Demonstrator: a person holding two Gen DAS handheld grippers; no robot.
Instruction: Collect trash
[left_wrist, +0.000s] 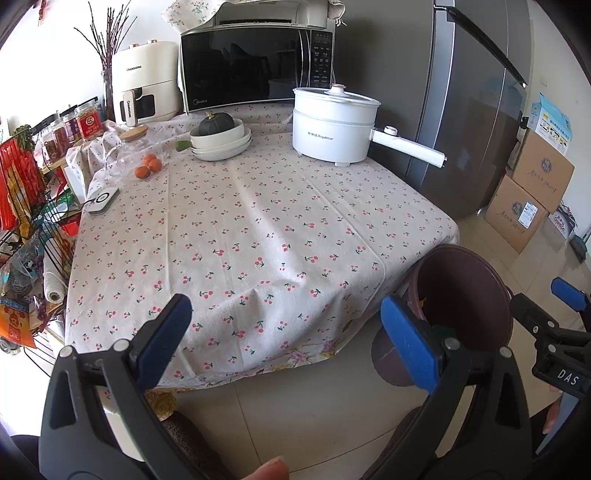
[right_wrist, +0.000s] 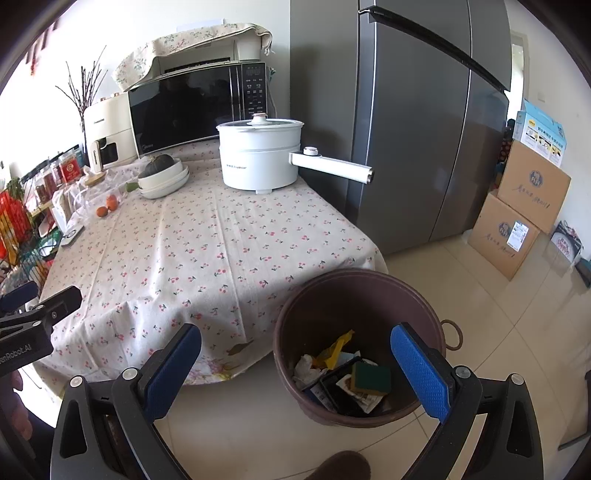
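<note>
A brown round trash bin (right_wrist: 354, 295) stands on the floor at the table's near right corner; it also shows in the left wrist view (left_wrist: 465, 295). Inside lie a green and yellow sponge (right_wrist: 371, 378), a crumpled white tissue (right_wrist: 306, 365), a yellow wrapper (right_wrist: 334, 347) and dark packaging (right_wrist: 340, 395). My right gripper (right_wrist: 295, 365) is open and empty, held just in front of the bin. My left gripper (left_wrist: 288, 339) is open and empty, over the table's front edge. The right gripper also shows in the left wrist view (left_wrist: 565, 295).
The table with the cherry-print cloth (left_wrist: 258, 221) holds a white electric pot (left_wrist: 332, 129) with a long handle, stacked bowls with a squash (left_wrist: 221, 140), oranges (left_wrist: 147, 166), a glass jar, a microwave (left_wrist: 255, 66) and an air fryer. A grey fridge (right_wrist: 424, 129) and cardboard boxes (right_wrist: 517, 214) stand right. A wire rack (left_wrist: 29, 221) stands left.
</note>
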